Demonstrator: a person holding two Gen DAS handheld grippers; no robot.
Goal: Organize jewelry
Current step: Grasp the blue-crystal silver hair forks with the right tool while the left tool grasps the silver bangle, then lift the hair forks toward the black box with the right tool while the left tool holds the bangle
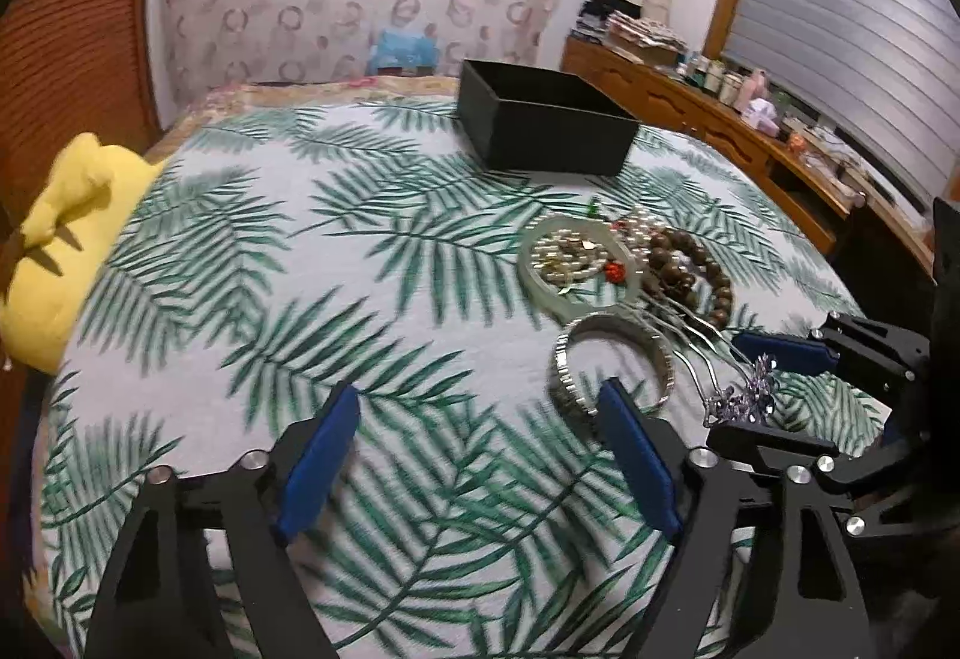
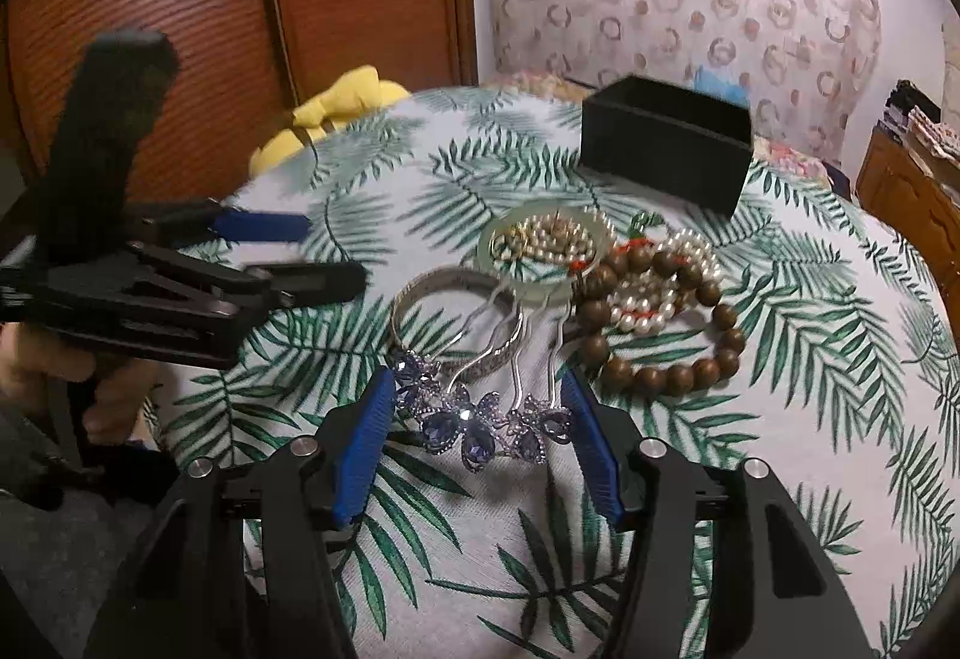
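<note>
My right gripper, jaws apart, straddles the purple hairpin lying crosswise between them; left gripper, also spread, sits farther off.

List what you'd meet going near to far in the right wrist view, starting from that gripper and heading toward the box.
right gripper → blue crystal hairpin → silver bangle → pale jade bangle → black box. The pearls and wooden beads overlap off to the side, so I've left them out.
</note>
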